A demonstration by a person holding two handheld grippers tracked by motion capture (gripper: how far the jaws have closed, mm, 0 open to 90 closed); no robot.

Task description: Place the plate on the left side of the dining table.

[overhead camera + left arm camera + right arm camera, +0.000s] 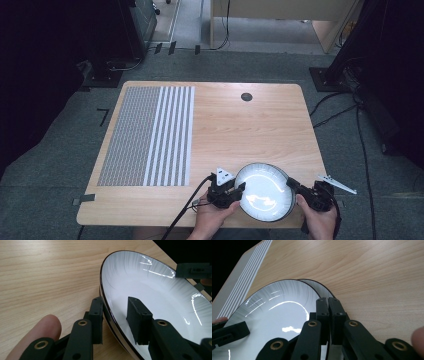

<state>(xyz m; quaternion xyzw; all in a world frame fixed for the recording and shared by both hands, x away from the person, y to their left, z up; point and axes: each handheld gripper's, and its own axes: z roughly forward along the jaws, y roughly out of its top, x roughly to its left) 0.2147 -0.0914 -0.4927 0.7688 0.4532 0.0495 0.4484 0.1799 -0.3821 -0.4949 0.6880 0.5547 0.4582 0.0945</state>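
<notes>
A white plate (264, 192) with a dark rim rests at the table's near edge, right of centre. My left gripper (240, 189) is at its left rim. In the left gripper view the plate (155, 290) has my left gripper (115, 301) open astride its rim, one jaw outside and one inside the bowl. My right gripper (291, 184) is at the plate's right rim. In the right gripper view its jaws (328, 300) are pressed together on the rim of the plate (274, 305). A second dark rim (324, 290) shows just beneath, seemingly another plate.
A grey and white striped mat (150, 135) covers the left part of the wooden table (240, 130). A small dark round grommet (246, 96) sits near the far edge. Cables run over the floor at the right. A thumb (40, 335) lies beside my left gripper's jaw.
</notes>
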